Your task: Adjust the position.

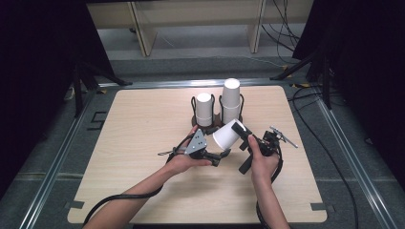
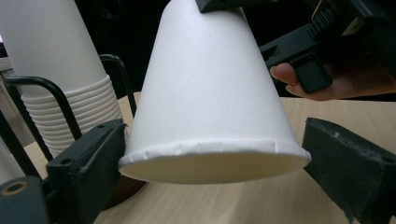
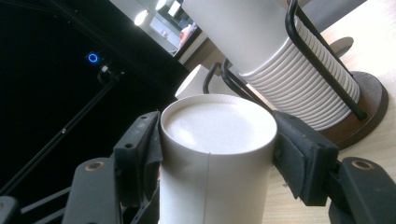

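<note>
Light wooden table (image 1: 143, 157), square with rounded corners. At its far middle, two tall stacks of white paper cups (image 1: 230, 101) upside down in black wire holders (image 1: 193, 107) on dark round bases. Single white paper cup (image 1: 228, 135), tilted above the table just before the stacks: right gripper (image 1: 246, 135) clamps its closed base end; left gripper (image 1: 223, 153), jaws spread wide, sits at its open rim, one jaw touching.
</note>
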Demonstrator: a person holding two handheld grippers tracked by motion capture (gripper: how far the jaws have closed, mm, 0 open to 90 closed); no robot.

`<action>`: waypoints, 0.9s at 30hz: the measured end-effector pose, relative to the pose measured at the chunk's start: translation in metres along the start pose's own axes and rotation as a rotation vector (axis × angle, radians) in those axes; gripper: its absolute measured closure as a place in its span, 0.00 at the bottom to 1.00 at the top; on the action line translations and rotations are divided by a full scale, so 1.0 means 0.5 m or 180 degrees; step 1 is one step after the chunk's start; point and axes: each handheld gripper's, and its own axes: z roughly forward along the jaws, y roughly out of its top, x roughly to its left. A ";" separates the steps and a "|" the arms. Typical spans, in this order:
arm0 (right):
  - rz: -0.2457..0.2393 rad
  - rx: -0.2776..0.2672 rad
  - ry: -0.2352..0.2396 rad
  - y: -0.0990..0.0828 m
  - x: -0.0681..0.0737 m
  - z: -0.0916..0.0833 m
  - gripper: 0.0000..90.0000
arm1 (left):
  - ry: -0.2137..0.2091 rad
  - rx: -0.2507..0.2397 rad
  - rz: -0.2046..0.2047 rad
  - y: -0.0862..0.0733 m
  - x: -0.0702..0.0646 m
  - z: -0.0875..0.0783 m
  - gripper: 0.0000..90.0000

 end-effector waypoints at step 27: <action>-0.0294 -0.0021 0.0231 0.001 0.006 0.004 0.34 | -0.0044 0.0054 -0.0026 0.022 0.014 -0.025 0.29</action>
